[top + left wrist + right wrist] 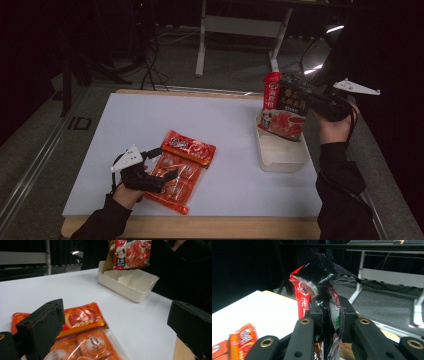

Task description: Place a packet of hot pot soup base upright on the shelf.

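Work: packets go into the tray (280, 152), by the look of it.
Right gripper (311, 100): clamped on the red-and-black pouch (284, 106), held upright over the tray's far end, at 2 o'clock on the table (150, 120).
Left gripper (167, 176): jaws wide, over the orange packets (184, 160) at 7 o'clock, gripping nothing.
Done: pouch nearly in, not released.
Left: orange packets.
Left gripper view: tray dividers (125, 280), compartments bare.
Right gripper view: pouch's crumpled top (322, 267).

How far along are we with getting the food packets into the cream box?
Nothing sits in the cream box yet. The right gripper holds the dark soup-base pouch upright over it. The left gripper, open, hovers at the orange packet, which lies on the table.
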`<state>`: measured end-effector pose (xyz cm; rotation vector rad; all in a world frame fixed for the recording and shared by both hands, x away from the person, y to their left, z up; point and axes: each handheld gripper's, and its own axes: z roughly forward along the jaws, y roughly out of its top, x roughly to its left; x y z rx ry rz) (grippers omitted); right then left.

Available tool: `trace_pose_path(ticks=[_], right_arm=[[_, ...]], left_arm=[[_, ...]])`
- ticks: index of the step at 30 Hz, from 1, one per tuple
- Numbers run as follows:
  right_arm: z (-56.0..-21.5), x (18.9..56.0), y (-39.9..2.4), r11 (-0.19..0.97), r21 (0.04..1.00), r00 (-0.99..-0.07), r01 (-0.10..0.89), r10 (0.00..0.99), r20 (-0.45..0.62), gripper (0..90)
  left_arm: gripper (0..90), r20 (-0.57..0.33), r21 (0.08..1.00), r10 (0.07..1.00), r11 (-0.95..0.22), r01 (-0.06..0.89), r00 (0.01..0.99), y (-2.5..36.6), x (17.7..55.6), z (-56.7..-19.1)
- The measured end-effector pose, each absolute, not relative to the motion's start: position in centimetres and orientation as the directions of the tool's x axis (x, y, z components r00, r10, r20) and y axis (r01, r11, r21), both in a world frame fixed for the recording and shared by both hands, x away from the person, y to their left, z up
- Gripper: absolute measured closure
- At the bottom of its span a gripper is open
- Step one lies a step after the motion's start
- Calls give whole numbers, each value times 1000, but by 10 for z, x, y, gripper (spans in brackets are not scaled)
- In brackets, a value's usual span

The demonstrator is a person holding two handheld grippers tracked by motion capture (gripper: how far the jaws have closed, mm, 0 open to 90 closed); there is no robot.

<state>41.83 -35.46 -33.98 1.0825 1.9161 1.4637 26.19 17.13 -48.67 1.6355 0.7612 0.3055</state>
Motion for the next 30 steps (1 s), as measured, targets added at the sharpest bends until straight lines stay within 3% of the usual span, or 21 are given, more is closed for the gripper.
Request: trace_pose_path(ticks=[4,15,30], right_arm=[[-344,422,-356,107,949,-553,297,830,79,776],[-370,446,-355,140,936,-544,322,837,62,771],[-387,452,-352,175,928,-630,329,773,77,752]], left_arm=[[5,-190,946,658,-76,314,729,173,261,-490],[6,-236,938,634,-49,343,737,174,264,-497],[6,-262,932,647,-22,361,716,178,266,-502]])
